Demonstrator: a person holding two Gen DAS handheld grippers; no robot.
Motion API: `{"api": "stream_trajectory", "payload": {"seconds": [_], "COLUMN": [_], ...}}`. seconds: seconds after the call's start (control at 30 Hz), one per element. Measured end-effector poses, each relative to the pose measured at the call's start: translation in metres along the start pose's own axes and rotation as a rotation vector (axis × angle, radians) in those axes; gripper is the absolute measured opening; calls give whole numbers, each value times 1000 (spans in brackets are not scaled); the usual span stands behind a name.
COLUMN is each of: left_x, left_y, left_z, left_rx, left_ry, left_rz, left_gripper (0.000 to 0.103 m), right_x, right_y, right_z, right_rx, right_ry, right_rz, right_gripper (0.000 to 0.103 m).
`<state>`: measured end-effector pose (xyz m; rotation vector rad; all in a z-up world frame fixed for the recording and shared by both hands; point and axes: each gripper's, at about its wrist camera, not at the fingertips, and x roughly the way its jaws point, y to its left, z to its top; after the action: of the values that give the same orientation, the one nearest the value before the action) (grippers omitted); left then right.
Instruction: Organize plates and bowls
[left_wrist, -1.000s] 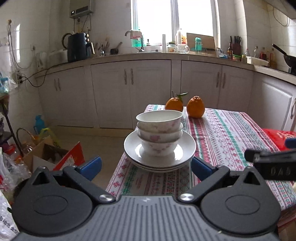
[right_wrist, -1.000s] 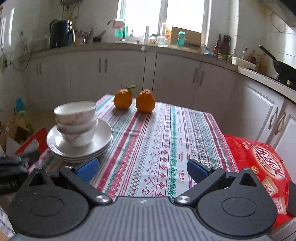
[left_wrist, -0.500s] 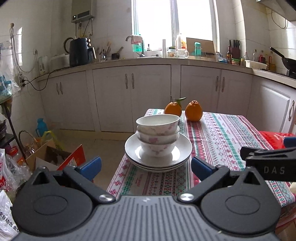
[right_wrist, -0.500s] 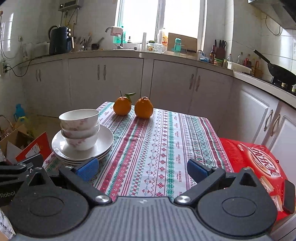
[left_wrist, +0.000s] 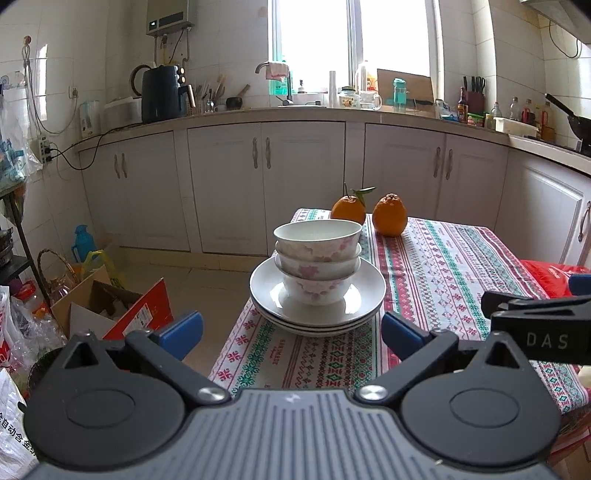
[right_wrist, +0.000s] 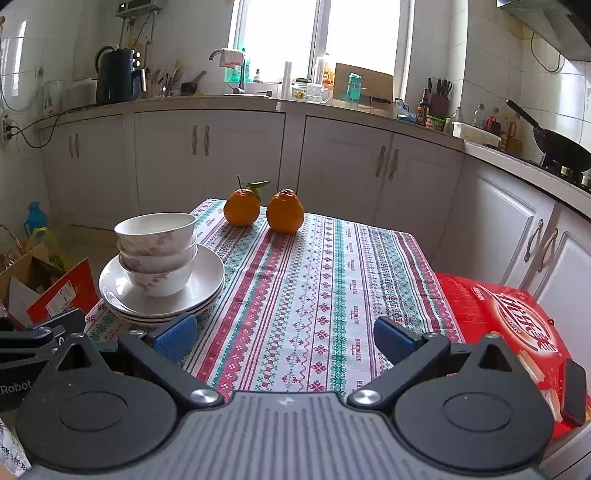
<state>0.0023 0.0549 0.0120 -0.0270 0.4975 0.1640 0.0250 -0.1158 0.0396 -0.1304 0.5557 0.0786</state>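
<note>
From the left wrist view, the left hand-held gripper (left_wrist: 291, 328) has drawn back and risen a little over the last second, jaws wide apart and empty. The three nested white floral bowls (left_wrist: 317, 258) sit on the stacked white plates (left_wrist: 364, 302) at the surface's near left corner, untouched.

From the right wrist view, the right hand-held gripper (right_wrist: 284, 338) has likewise retreated, spread open with nothing in it. The stacking looks finished.
</note>
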Motion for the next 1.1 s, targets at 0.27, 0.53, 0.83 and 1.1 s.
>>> {"api": "stream_trajectory", "payload": {"seconds": [0.27,0.53,0.83,1.1], "left_x": [1,-1,-1,-2], "left_y": [-1,-2,-3,-3], "left_z": [1,1,2,2], "left_rx": [-7,-6,-9,-13], "left_ry": [5,2,5,9], "left_rz": [-5,-4,-5,-7], "left_gripper": [102,102,102,102], "right_x": [0,0,0,0], "right_y": [-1,-1,-1,-1], "right_z": [0,0,0,1], "right_rx": [6,7,10,11], "right_ry": [1,-4,-5,-6], "right_rz": [1,-4,-6,-8], "right_gripper": [103,103,103,103]}}
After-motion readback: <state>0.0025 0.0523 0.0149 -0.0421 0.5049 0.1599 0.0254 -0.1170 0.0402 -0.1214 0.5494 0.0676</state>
